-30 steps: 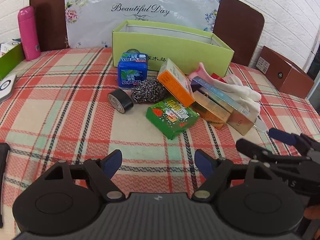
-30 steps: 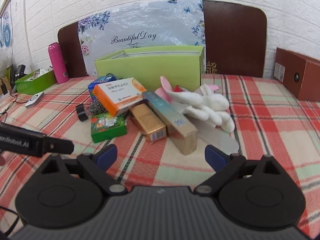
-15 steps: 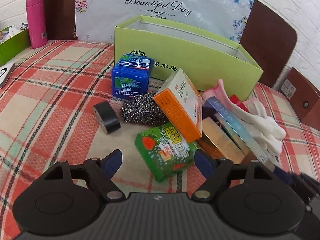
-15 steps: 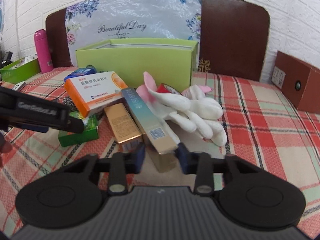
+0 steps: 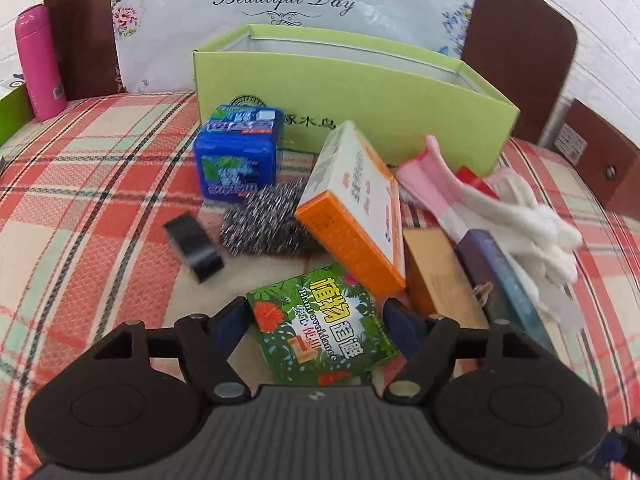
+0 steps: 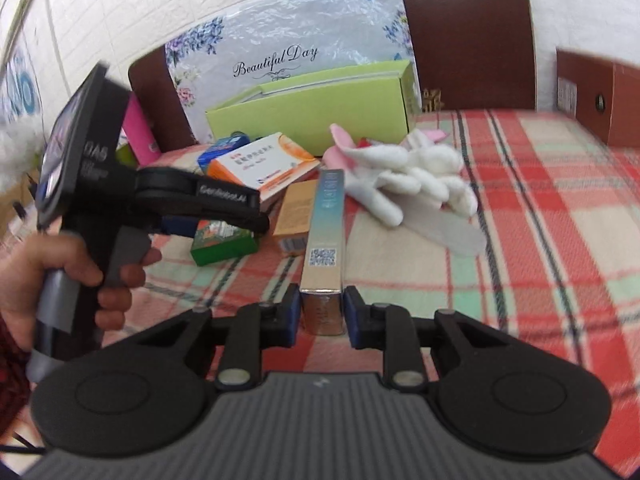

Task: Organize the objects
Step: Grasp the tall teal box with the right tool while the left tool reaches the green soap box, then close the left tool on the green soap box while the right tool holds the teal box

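Clamping the near end of the long teal-and-gold box (image 6: pixel 325 240), right gripper (image 6: pixel 322 314) jaws just closing on it, left gripper (image 5: pixel 316 320) spread wide, jaws just narrowing, green leafy box (image 5: pixel 320 326) between its fingers on the plaid cloth (image 5: pixel 92 216)

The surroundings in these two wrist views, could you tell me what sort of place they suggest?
Probably a home room: a table under a plaid tablecloth, a white brick wall behind brown chair backs, and household clutter before a green box.
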The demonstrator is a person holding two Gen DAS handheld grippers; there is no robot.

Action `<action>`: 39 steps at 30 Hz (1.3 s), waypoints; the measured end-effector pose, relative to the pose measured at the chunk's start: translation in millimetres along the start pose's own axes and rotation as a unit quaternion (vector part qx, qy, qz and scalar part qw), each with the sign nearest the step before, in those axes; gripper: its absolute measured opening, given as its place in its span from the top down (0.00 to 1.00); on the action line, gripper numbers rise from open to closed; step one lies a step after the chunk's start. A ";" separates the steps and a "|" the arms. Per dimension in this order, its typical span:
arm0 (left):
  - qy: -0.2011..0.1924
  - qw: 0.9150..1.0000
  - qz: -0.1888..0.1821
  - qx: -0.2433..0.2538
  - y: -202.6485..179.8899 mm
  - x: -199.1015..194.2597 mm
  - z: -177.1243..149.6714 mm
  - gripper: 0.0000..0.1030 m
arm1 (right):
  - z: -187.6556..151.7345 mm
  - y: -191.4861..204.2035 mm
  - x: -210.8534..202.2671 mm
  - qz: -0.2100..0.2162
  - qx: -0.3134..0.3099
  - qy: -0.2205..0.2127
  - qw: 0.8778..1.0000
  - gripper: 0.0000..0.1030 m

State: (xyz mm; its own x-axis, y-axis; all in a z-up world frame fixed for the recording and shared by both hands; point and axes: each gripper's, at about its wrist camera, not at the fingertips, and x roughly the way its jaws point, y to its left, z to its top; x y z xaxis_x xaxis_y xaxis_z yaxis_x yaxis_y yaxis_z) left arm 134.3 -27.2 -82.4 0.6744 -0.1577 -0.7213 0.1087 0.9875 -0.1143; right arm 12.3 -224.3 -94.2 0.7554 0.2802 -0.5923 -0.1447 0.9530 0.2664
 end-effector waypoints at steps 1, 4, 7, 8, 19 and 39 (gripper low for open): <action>0.003 1.000 -0.006 0.008 3.4 -7.2 -6.5 0.26 | -2.9 -2.4 -4.0 0.014 0.019 0.004 1.000 0.78; 0.011 0.999 -0.023 0.042 12.2 -33.9 -32.7 0.26 | -12.0 -7.8 -14.9 0.036 0.057 0.015 0.998 0.78; 0.010 0.998 -0.020 0.058 18.0 -58.3 -55.2 0.26 | -17.6 -10.9 -23.2 0.012 0.062 0.012 0.998 0.73; 0.009 0.998 -0.014 0.058 19.8 -62.6 -59.4 0.26 | -17.3 -12.0 -25.0 -0.003 0.063 0.004 0.998 0.65; 0.002 0.999 0.001 0.044 28.6 -72.9 -58.6 0.25 | -2.3 21.7 -0.4 -0.111 -0.087 -0.023 0.990 0.46; 0.012 0.999 -0.019 0.044 32.9 -73.5 -63.2 0.29 | -14.5 30.1 13.7 -0.101 -0.090 0.027 0.990 0.57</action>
State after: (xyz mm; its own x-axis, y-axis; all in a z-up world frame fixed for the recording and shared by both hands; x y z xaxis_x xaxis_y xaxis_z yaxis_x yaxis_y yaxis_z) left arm 42.2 17.0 -76.4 0.6512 -0.1933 -0.7338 0.1976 0.9768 -0.0819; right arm 9.0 -190.1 -105.3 0.7458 0.0820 -0.6612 -0.1088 0.9941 0.0006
